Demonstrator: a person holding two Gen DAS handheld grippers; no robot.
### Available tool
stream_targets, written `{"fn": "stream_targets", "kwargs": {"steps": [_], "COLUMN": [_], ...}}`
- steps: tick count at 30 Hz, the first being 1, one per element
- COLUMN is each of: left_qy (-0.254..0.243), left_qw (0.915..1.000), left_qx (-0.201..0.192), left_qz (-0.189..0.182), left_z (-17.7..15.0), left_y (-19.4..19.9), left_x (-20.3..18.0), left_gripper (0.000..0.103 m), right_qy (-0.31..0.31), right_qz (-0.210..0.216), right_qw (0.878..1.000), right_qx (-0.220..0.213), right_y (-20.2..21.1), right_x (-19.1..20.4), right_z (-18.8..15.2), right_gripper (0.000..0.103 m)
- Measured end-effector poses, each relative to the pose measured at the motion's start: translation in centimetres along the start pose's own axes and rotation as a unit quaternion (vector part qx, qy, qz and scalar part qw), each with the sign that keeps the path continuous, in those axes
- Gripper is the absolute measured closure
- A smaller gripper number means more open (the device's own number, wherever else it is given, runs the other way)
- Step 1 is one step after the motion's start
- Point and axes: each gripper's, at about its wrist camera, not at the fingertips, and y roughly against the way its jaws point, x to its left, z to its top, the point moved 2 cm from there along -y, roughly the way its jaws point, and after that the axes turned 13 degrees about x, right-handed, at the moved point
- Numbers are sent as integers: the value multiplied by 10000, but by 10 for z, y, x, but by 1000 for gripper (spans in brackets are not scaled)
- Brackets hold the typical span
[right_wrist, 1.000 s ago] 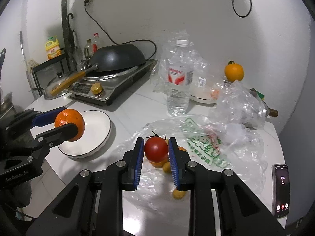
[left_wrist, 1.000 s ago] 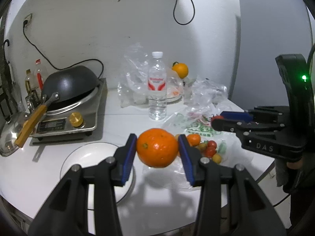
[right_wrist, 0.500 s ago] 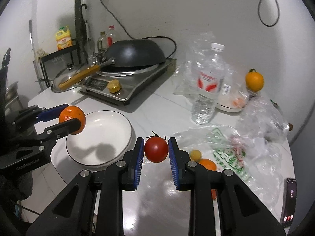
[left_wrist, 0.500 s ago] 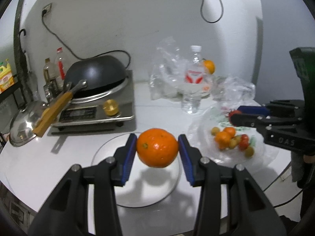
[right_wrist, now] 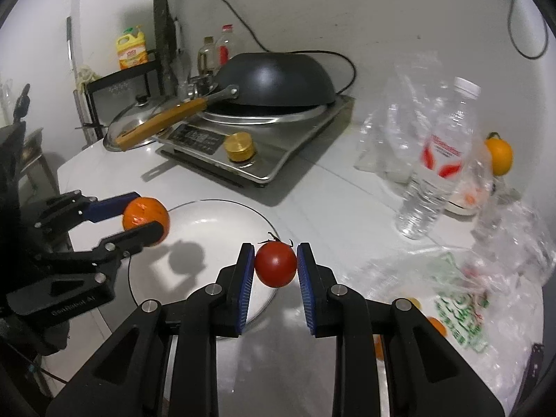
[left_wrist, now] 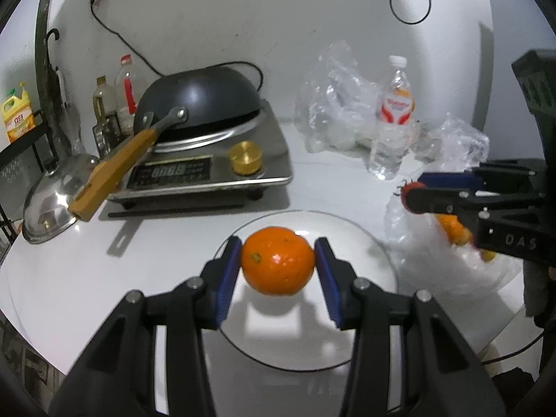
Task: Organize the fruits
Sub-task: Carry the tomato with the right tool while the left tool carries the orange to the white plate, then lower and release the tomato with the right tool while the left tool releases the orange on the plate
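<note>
My left gripper [left_wrist: 278,267] is shut on an orange [left_wrist: 278,266] and holds it above the white plate [left_wrist: 368,243]. The right wrist view shows that gripper [right_wrist: 139,217] with the orange [right_wrist: 146,212] over the plate's left rim [right_wrist: 208,208]. My right gripper [right_wrist: 275,266] is shut on a red tomato [right_wrist: 275,264], held just off the plate's right edge. It shows in the left wrist view [left_wrist: 411,191] at the right with the tomato [left_wrist: 405,191]. More small fruits [left_wrist: 455,231] lie on a clear plastic bag [right_wrist: 462,299].
An induction cooker [left_wrist: 208,170] with an upturned black wok [left_wrist: 198,100] stands behind the plate, a steel lid [left_wrist: 52,198] to its left. A water bottle [right_wrist: 438,160], crumpled bags [left_wrist: 333,97] and another orange [right_wrist: 498,154] stand at the back right. The table edge is near.
Both grippers have moved left from the bag to the plate, each still holding its fruit. The orange is now over the plate; the tomato is at the plate's right edge.
</note>
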Motion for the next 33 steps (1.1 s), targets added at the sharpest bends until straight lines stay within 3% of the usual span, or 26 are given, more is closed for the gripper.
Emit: {"fn": "stream_targets", "kwargs": {"steps": [10,33], "left_qy": [-126,-158], "left_qw": [9997,9990], "left_qx": [195,392], "left_qz": [17,-114], "left_z": [-7,-17], "left_y": [-33,-56], "left_x": [16,13], "left_gripper": [59,58], "right_qy": [155,144], "right_qz": [241,902], "right_qw": [9993,9931], "right_qx": [219,739], "right_y": [-42,-108], "right_x": [21,43], "right_z": [20,49], "right_gripper": [76,76]}}
